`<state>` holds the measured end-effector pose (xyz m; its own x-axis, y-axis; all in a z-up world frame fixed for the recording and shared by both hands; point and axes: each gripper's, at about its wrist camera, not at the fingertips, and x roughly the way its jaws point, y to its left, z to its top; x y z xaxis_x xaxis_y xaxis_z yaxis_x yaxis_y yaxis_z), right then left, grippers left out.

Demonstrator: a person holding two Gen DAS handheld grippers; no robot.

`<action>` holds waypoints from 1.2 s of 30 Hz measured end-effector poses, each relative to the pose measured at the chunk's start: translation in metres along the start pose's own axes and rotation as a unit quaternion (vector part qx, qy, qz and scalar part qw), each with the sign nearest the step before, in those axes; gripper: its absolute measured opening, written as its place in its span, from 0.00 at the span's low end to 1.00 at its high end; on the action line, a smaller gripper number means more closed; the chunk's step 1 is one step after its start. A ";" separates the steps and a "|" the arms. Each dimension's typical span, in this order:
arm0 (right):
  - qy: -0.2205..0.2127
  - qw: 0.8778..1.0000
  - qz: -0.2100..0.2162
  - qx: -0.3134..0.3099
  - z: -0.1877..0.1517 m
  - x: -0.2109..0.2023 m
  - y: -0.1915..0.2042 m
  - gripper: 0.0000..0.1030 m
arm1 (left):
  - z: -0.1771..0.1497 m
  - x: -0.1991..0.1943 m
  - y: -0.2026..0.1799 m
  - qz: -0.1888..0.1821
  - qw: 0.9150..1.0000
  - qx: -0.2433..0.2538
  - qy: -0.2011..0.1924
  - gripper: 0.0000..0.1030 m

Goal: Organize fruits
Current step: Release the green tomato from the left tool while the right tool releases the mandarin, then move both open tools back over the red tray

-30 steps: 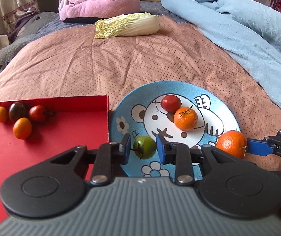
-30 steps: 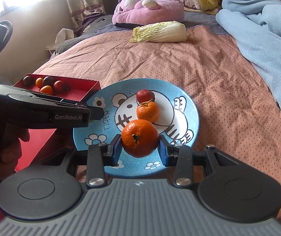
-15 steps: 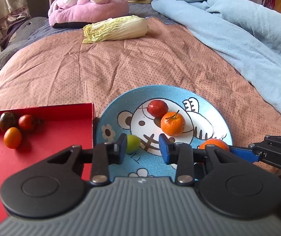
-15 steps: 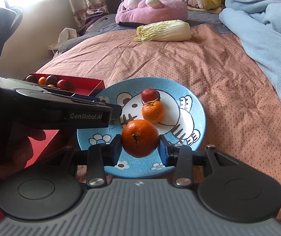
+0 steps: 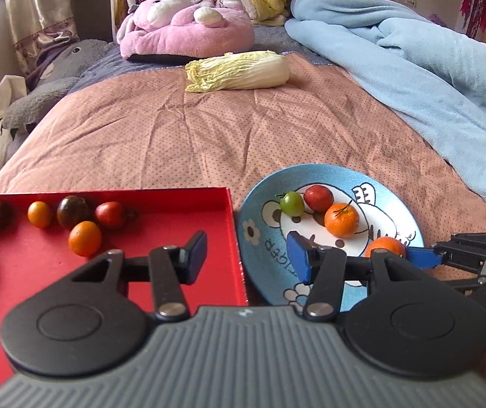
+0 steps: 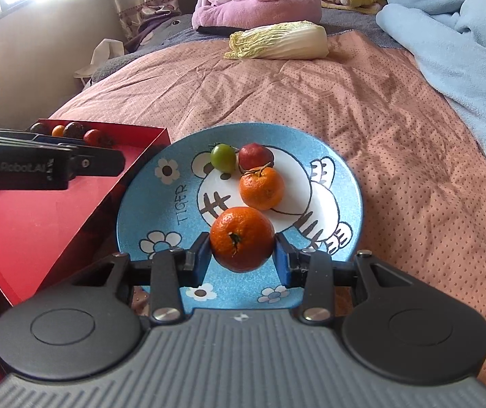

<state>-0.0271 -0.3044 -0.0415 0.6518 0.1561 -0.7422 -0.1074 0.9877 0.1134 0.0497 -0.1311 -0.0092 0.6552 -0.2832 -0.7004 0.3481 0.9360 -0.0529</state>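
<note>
Left wrist view: my left gripper point(image 5: 246, 258) has just been opening, empty; green tomato point(image 5: 291, 204) now rests on the blue plate point(image 5: 260, 238), while my right gripper point(image 6: 241, 261) pinches a mandarin point(image 6: 241, 243).

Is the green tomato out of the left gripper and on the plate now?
Yes. The green tomato lies on the blue plate beside the red one. The left gripper has just been opening, nothing between its fingers.
</note>
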 end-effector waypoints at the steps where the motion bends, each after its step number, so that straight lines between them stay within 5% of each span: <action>1: 0.001 1.000 -0.001 -0.001 0.001 0.003 0.001 0.43 | -0.001 -0.002 0.003 0.003 1.000 0.000 0.000 0.52; 9: 0.005 1.000 -0.011 -0.008 0.013 0.024 0.010 0.44 | -0.012 -0.009 0.028 0.028 0.999 -0.020 0.006 0.52; 16: -0.038 0.999 -0.021 -0.012 0.025 0.009 0.022 0.52 | -0.016 -0.014 0.049 0.038 0.998 -0.045 0.003 0.52; 36: -0.038 0.992 0.066 -0.096 0.040 -0.004 0.117 0.61 | -0.023 -0.021 0.104 0.082 0.992 -0.091 0.004 0.52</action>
<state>-0.0121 -0.1889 0.0014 0.6772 0.2911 -0.6758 -0.3313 0.9407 0.0732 0.0569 -0.0226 -0.0163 0.6881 -0.1230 -0.7151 0.1098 0.9918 -0.0649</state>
